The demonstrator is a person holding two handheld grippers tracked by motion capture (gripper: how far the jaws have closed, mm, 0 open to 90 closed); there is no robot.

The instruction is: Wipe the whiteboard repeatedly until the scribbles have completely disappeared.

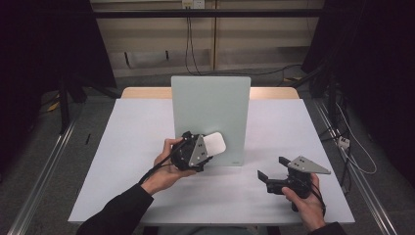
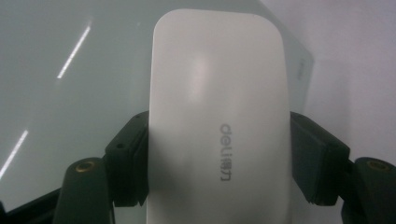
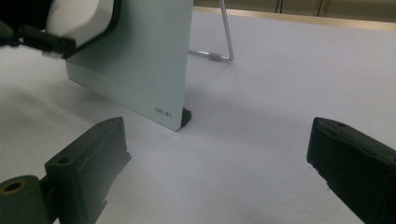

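A pale green board (image 1: 210, 117) stands tilted upright on a wire stand (image 3: 226, 44) at the middle of the white table (image 1: 132, 137). My left gripper (image 1: 208, 149) is shut on a white rounded eraser (image 1: 214, 144) and holds it flat against the board's lower front. In the left gripper view the eraser (image 2: 217, 116) sits between both black pads (image 2: 128, 158), its printed logo facing me, with the board (image 2: 70, 70) behind it. My right gripper (image 1: 271, 169) rests open near the table's front right, with nothing between its jaws. The right gripper view shows the board's lower corner (image 3: 140, 70) and the eraser (image 3: 79, 18) at the top left.
The table's wooden far edge (image 1: 274, 92) runs behind the board. Cables (image 1: 191, 44) hang from the wall beyond. Dark curtains flank both sides. A white plug (image 1: 344, 142) lies on the floor at the right.
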